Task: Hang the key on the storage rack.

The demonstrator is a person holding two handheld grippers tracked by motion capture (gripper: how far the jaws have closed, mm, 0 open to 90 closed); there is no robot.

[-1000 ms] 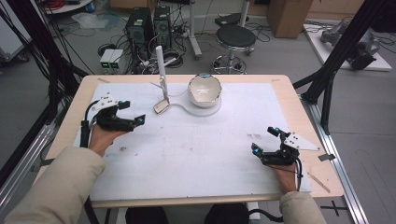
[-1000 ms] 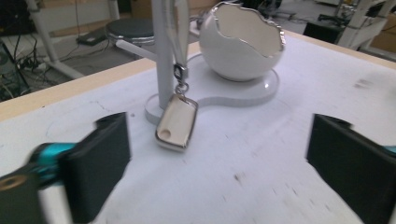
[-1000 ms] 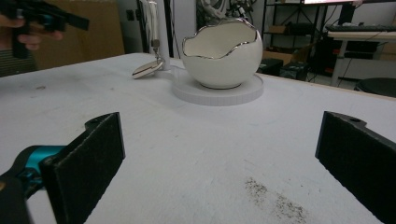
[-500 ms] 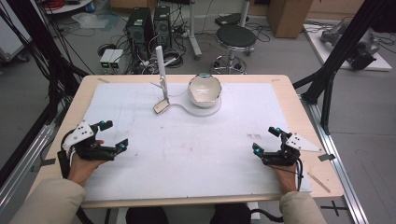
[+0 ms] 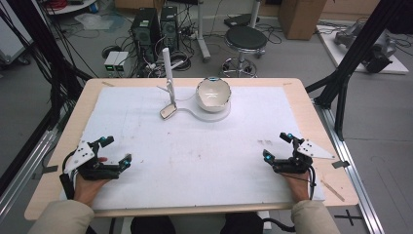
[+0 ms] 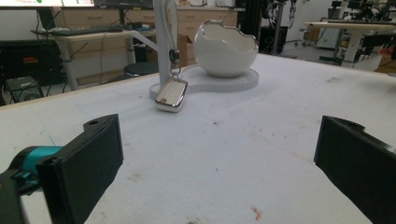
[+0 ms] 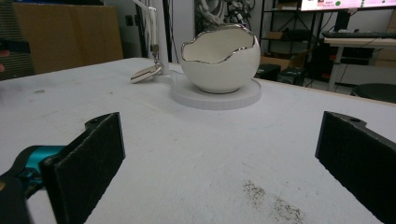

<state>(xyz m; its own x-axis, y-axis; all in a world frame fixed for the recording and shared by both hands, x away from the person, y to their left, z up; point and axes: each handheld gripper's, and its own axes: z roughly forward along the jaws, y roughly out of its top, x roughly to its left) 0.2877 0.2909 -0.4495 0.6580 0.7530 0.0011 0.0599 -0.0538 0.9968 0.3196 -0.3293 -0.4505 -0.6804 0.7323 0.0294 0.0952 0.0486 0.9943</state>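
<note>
A white eggshell-shaped bowl (image 5: 213,92) with a silver rim stands on a white base (image 5: 214,115) at the back middle of the table. Beside it rises a white post (image 5: 168,73), and a small silver rectangular pendant (image 5: 168,111) hangs from it on a chain, resting on the mat. The bowl (image 6: 225,47) and pendant (image 6: 171,94) also appear in the left gripper view, the bowl (image 7: 220,56) and pendant (image 7: 146,73) in the right gripper view. My left gripper (image 5: 117,151) rests open at the front left. My right gripper (image 5: 277,145) rests open at the front right. Both hold nothing.
A white mat (image 5: 195,146) covers most of the wooden table (image 5: 311,112). Dark specks (image 7: 273,200) lie on the mat near the right gripper. Behind the table stand a stool (image 5: 245,38) and computer cases (image 5: 153,29) amid cables.
My left gripper has drawn back from the mid-left of the mat to the front left edge. The right gripper has stayed put.
</note>
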